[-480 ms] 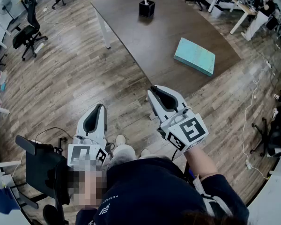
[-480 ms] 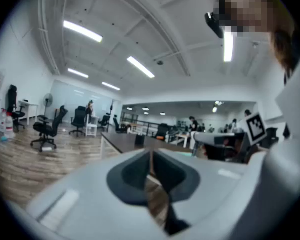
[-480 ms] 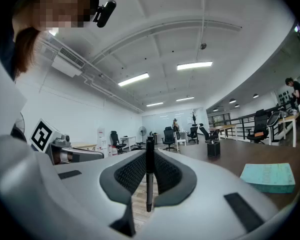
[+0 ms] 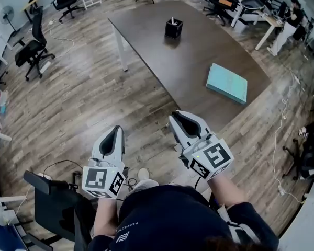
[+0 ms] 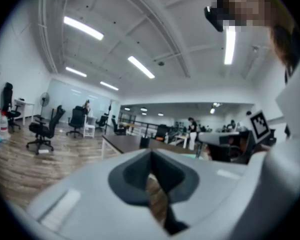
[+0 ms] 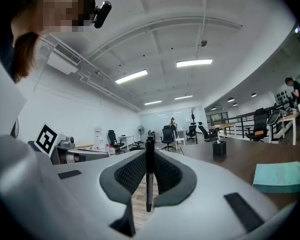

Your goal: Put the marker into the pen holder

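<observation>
Wood-plank flooring [image 4: 78, 103] runs through an open office, with rolling chairs [image 4: 29, 41] along the left wall and a long dark table [image 4: 162, 61] straight ahead. Close to the person's body, the right gripper [image 4: 184, 122] is clamped on a black marker [image 6: 149, 176], which stands upright between its pads and points toward the table's near end. The left gripper [image 4: 114, 136] is level beside it over the floor, its jaws drawn together with nothing between them. Both are held low in front of the person's dark top, with the marker cubes facing up. On the table's near right part lies a flat teal book [image 4: 227, 83]. Well beyond it, at the far end, stands the black pen holder [image 4: 173, 29], with a thin pale thing rising from it that is too small to identify.
</observation>
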`<state>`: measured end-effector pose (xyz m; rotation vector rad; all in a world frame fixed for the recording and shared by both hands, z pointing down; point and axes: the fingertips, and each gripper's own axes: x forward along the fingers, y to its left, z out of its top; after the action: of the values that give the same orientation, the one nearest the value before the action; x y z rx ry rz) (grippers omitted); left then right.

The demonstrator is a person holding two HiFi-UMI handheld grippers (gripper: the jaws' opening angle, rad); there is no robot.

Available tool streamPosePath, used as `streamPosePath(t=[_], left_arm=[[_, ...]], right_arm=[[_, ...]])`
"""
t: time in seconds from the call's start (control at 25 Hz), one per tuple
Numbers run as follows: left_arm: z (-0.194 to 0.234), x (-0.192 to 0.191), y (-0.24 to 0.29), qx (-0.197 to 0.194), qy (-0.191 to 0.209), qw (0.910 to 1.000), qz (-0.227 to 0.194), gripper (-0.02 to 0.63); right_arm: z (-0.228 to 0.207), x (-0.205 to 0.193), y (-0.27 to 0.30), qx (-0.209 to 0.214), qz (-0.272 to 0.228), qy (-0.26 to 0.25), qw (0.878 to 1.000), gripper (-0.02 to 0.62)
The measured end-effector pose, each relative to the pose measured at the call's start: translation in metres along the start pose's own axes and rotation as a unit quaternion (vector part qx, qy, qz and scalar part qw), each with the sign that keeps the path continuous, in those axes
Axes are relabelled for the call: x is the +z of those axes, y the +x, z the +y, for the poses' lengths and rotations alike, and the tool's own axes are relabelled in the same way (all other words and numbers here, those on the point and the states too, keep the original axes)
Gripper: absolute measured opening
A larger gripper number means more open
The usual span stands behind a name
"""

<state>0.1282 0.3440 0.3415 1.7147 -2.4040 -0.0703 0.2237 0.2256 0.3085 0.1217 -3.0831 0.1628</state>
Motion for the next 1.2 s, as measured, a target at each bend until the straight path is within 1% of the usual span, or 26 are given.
streamPosePath(t=[0.16, 0.32, 0.52, 0.68, 0.8, 0.96, 1.2], left_arm=[[0.024, 0.006, 0.004, -0.015, 0.012, 0.9998, 0.001, 0.004], [0.05, 0.007, 0.01, -0.018, 0.021, 0.9996, 0.009, 0.003], [0.082, 0.003, 0.006, -0.013, 0.023, 0.9995, 0.017, 0.003], [0.103, 0.001, 0.01, -0.003, 0.024, 0.9993, 0.028, 0.004], [0.113, 0.001, 0.017, 0.003, 0.025, 0.9993, 0.028, 0.004], [0.125, 0.01, 0.035, 0.009, 0.031, 0.9992, 0.023, 0.005], [0.156, 0.016, 0.084, 0.015, 0.038, 0.9987, 0.032, 0.005]], right_arm=[[0.01, 0.001, 0.024, -0.011, 0.004, -0.007, 1.0, 0.035], [0.016, 0.0, 0.051, -0.017, 0.006, -0.01, 1.0, 0.035], [0.031, -0.004, 0.077, -0.015, 0.01, -0.015, 1.0, 0.035], [0.034, -0.008, 0.096, -0.009, 0.014, -0.01, 1.0, 0.035], [0.029, -0.009, 0.111, -0.002, 0.018, -0.006, 1.0, 0.035], [0.015, -0.002, 0.135, 0.003, 0.007, -0.007, 1.0, 0.035], [-0.02, 0.004, 0.183, 0.007, 0.003, 0.0, 1.0, 0.035]])
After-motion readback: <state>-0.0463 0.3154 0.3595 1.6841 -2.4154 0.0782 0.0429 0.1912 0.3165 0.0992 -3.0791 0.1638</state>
